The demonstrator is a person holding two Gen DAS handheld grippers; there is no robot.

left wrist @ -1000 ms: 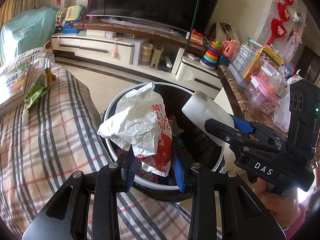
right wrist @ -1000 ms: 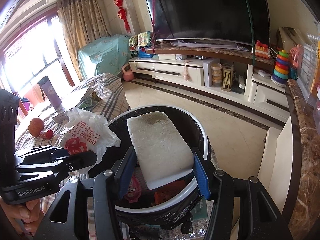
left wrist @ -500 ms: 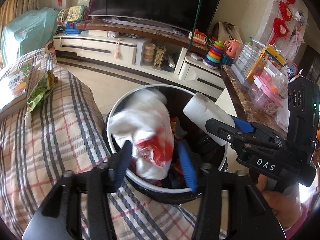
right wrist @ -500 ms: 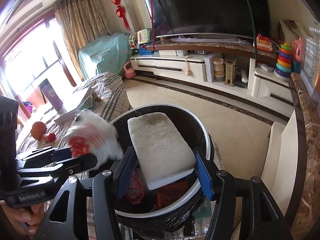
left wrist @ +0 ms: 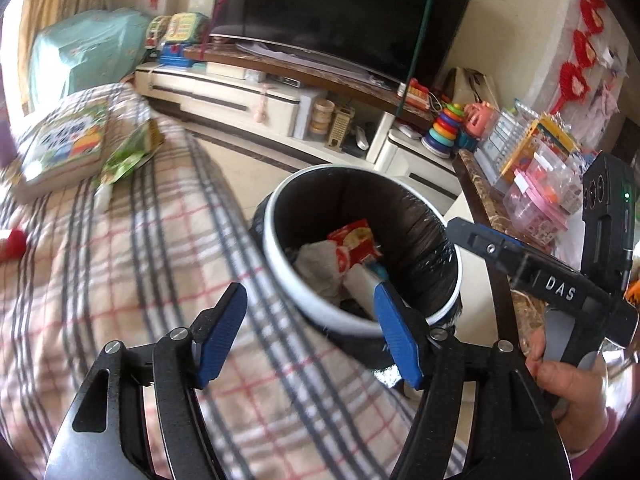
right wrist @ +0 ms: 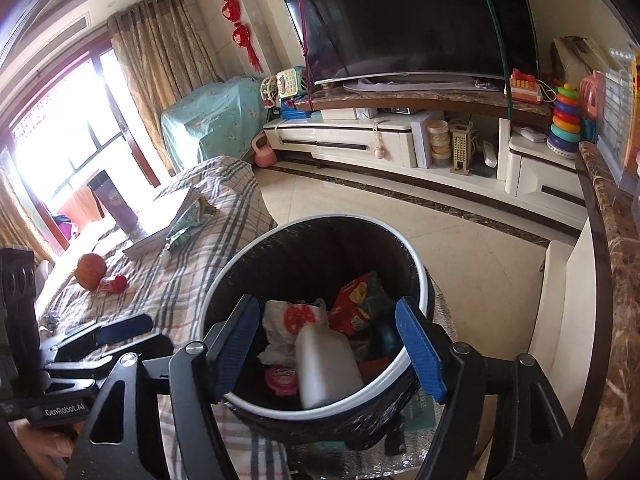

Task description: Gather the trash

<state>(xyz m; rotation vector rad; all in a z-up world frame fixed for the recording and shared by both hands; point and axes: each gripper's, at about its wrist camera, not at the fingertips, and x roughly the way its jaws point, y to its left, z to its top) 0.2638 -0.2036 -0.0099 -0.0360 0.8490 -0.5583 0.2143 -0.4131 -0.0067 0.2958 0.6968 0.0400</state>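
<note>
Two grippers are seen here, both empty. The left gripper [left wrist: 310,330] has just been opening and its jaws are spread wide over the plaid cloth [left wrist: 132,280], nothing between them. The right gripper [right wrist: 340,346] has just been opening too, jaws apart above the one trash bin [right wrist: 416,264], nothing pinched.

Inside the bin, lined with a black bag, a few bits of trash can be counted: one crumpled white bag with red print [right wrist: 290,326], one white foam block [right wrist: 326,364] lying tilted on top of the pile, one red snack wrapper [right wrist: 354,306], and one small pink round thing [right wrist: 282,378] down near the rim. Whatever else is under those can't be made out.

Still left on the cloth: one green snack packet [left wrist: 130,152] beside one picture book [left wrist: 64,148], one orange fruit [right wrist: 91,266], one small red item [right wrist: 114,283] next to it.
</note>
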